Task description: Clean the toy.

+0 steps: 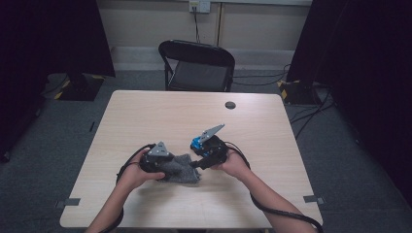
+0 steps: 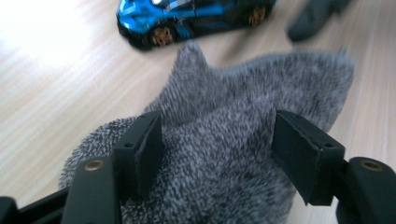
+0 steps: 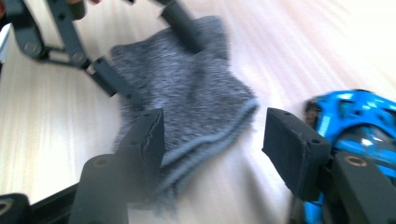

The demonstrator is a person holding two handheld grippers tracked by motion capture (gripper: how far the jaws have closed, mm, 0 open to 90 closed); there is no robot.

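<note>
A grey knitted sock (image 1: 182, 168) lies crumpled on the near middle of the pale wooden table (image 1: 145, 116), between the person's two hands. In the left gripper view the sock (image 2: 224, 154) bunches up into a peak and spreads under and between that gripper's two black jaws. The left gripper (image 2: 217, 144) stands part open over it; its pads sit at the sides of the heaped fabric, and the blur makes it hard to tell whether they press on it, though the cloth does not look pinched. In the high view the left gripper (image 1: 163, 162) rests at the sock's left end, with the left hand (image 1: 133, 172) behind it.

In the right gripper view the sock's ribbed cuff (image 3: 210, 135) points toward the right gripper (image 3: 212, 140), whose jaws are spread with bare table between them; the left-hand pad overlaps the edge of the cuff, and nothing is clamped. The other gripper's jaws reach onto the far end of the sock there.

A blue toy car (image 1: 197, 142) sits on the table just beyond the sock, close beside the right gripper (image 1: 201, 162) and the right hand (image 1: 233, 165). A black folding chair (image 1: 197, 65) stands at the far side of the table, and a small dark round cap (image 1: 230, 105) is set in the tabletop near the far edge.
</note>
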